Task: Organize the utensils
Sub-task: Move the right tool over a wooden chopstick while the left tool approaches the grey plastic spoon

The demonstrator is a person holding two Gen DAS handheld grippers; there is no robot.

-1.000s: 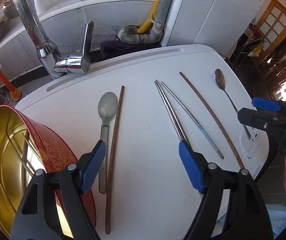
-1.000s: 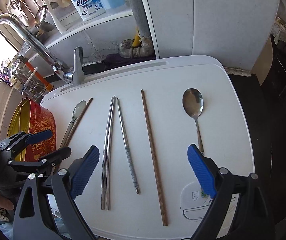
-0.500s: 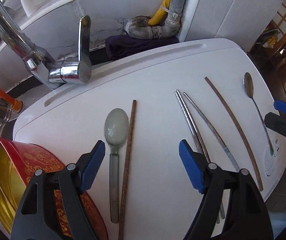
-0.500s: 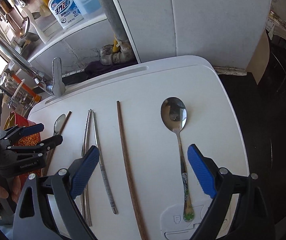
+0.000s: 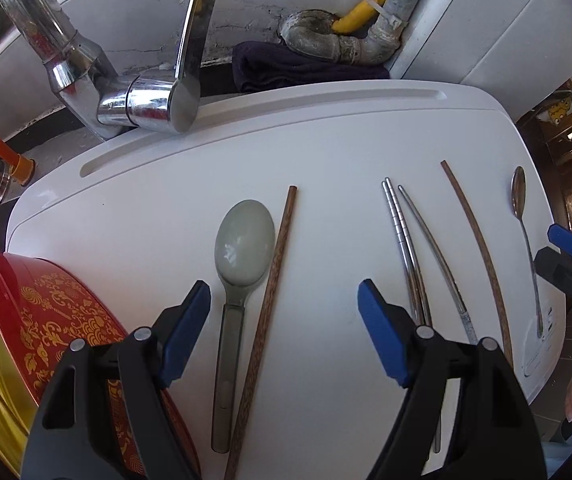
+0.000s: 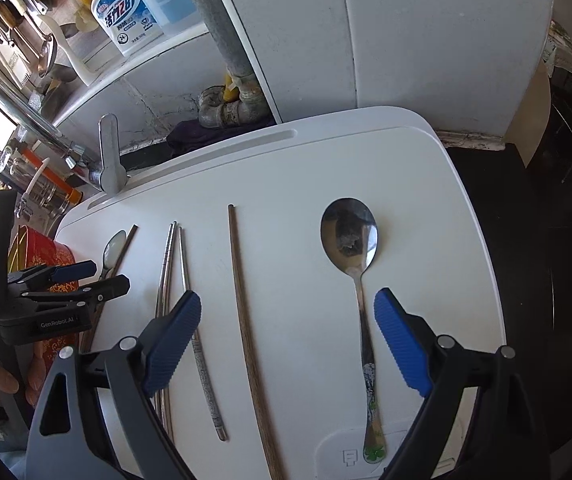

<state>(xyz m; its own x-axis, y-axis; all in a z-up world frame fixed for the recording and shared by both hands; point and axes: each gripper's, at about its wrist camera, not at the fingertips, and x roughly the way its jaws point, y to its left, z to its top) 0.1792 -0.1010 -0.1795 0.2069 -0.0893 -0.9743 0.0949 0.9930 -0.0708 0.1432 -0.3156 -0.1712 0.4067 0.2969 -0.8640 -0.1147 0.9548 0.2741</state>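
The left hand-held gripper [image 6: 86,276] carries the white marking "GenRobot.AI" on its black body. The white pump bottle [image 6: 126,20] on the shelf bears a blue label with large Chinese characters; its remaining print is too small to read.

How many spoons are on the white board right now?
2. The grey-green spoon lies near the red tin, beside a wooden chopstick. The steel spoon lies at the opposite end. None seem hidden.

Chrome faucet [image 5: 142,92], dark cloth [image 5: 301,66], grey pipe [image 5: 349,42], soap bottle [image 6: 124,18] on ledge
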